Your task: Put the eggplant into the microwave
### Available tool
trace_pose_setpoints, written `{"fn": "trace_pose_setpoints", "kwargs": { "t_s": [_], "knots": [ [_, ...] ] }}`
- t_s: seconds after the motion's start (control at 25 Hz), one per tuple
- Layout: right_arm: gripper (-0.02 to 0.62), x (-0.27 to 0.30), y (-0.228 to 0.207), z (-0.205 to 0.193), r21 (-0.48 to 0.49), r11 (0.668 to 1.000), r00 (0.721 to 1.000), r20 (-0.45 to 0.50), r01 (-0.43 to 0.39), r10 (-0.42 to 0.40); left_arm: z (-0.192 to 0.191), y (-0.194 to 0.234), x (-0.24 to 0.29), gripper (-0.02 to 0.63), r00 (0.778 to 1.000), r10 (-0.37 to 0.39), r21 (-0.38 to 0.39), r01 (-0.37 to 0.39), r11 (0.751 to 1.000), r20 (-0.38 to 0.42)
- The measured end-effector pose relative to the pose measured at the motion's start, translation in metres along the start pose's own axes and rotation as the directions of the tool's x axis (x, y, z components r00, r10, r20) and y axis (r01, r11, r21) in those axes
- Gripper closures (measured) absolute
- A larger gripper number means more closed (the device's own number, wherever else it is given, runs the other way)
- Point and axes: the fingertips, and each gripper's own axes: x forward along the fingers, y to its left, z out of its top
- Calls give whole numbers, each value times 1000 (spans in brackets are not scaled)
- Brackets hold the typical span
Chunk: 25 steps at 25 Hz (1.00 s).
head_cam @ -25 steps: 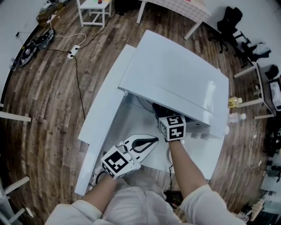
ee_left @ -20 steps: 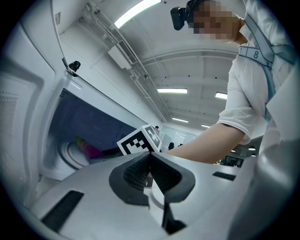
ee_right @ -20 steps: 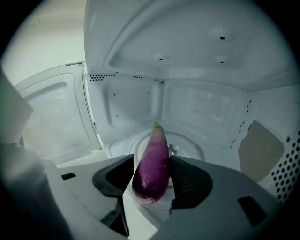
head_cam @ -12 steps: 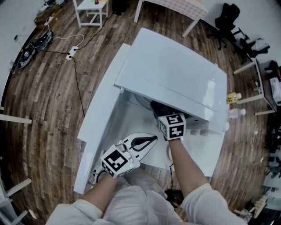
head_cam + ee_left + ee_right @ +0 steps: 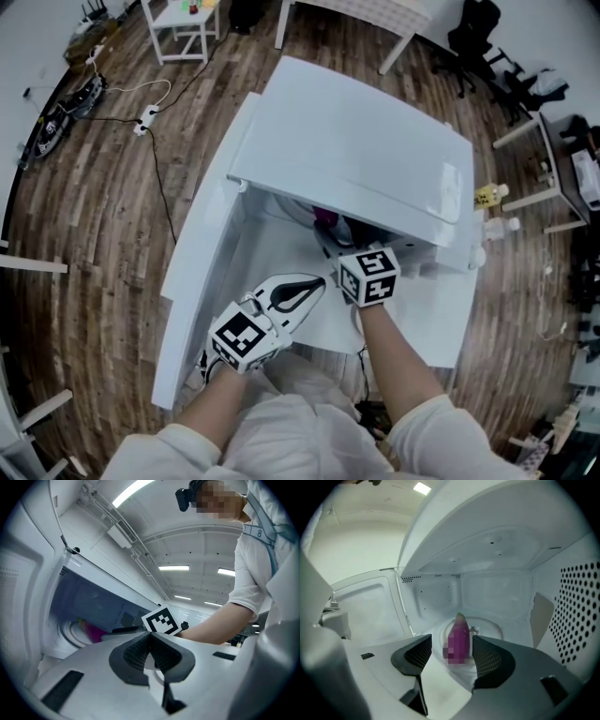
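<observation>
The purple eggplant (image 5: pixel 458 639) lies on the glass turntable (image 5: pixel 490 629) inside the white microwave (image 5: pixel 356 159). In the head view the eggplant (image 5: pixel 324 219) shows as a pink spot under the microwave's top edge. My right gripper (image 5: pixel 450 656) is at the cavity's mouth, open, its pads apart on either side of the eggplant's near end and not touching it. In the head view the right gripper (image 5: pixel 342 246) reaches in from the front. My left gripper (image 5: pixel 151 649) is shut on nothing and hangs level outside, in front of the opening (image 5: pixel 298 292).
The microwave door (image 5: pixel 199 246) stands swung open to the left. The perforated cavity wall (image 5: pixel 576 611) is close on the right gripper's right. Cables and a power strip (image 5: pixel 148 120) lie on the wooden floor, with tables and chairs around.
My right gripper has drawn back a little from the cavity and risen slightly, so the eggplant now shows beyond it. The left gripper has stayed where it was.
</observation>
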Motion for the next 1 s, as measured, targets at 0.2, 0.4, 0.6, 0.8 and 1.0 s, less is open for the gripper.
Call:
{"fn": "trace_pose_setpoints", "kwargs": {
  "t_s": [0.2,0.4,0.6,0.8,1.0],
  "knots": [
    [324,-18,10,2,1,1000,999,28,-18,18,-1,0,2,603,1000,3,15,-3,1000,5],
    [324,-41,19,6,14,1000,997,68,-20,19,3,0,3,603,1000,5,18,-5,1000,2],
    [337,-64,25,4,10,1000,994,109,-18,17,4,3,1,604,1000,24,20,-24,999,5],
    [362,-88,27,10,26,1000,987,159,-6,2,8,2,3,604,999,32,30,-32,999,3],
    [470,-115,37,17,12,1000,977,215,-8,5,6,-7,3,604,1000,9,39,-9,999,-5]
  ]
}}
